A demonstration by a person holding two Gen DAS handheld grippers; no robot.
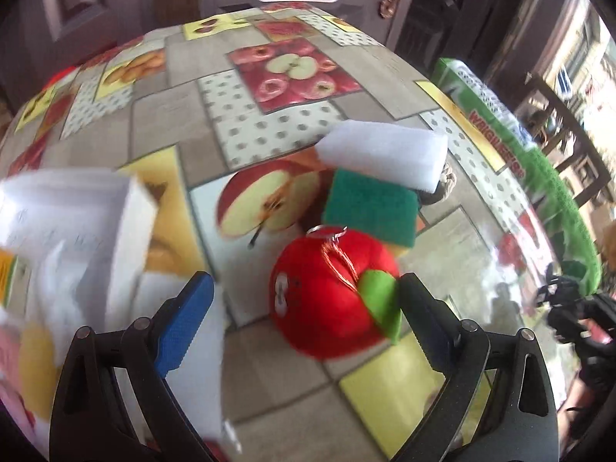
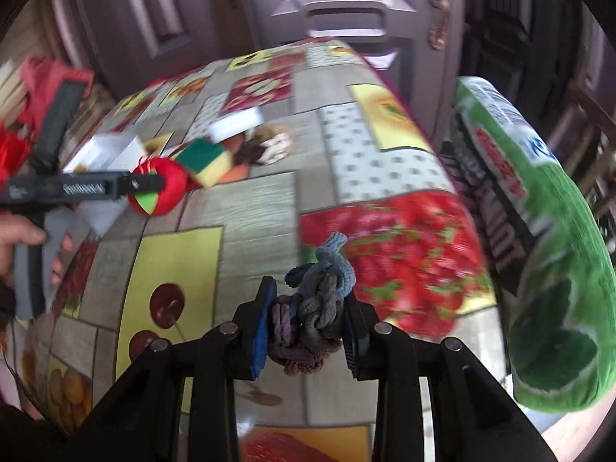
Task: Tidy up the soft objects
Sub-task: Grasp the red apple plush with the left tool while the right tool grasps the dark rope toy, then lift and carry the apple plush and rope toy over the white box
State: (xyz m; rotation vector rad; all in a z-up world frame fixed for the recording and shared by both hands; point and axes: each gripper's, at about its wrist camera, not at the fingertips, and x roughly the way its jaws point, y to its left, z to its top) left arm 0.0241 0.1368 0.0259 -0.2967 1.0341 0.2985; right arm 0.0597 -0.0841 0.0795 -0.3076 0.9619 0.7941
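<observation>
My left gripper (image 1: 304, 292) is open, its fingers either side of a red plush apple (image 1: 327, 292) with a green leaf and a key ring, not pressing it. Behind the apple lie a green-and-yellow sponge (image 1: 369, 208) and a white foam block (image 1: 385, 154). My right gripper (image 2: 308, 327) is shut on a knotted rope toy (image 2: 319, 300) in blue, grey and purple, held above the table. In the right wrist view the plush apple (image 2: 169, 188), the sponge (image 2: 204, 161), the foam block (image 2: 235, 125) and a brown-and-white knotted toy (image 2: 269, 146) sit far off, with the left gripper's finger (image 2: 92, 188) over the apple.
A fruit-print tablecloth (image 1: 269, 115) covers the table. A white box (image 1: 77, 231) stands at the left. A large green plush pillow (image 2: 546, 269) rests along the table's right edge. A person's hand (image 2: 23, 242) holds the left gripper. Doors and a chair back stand behind.
</observation>
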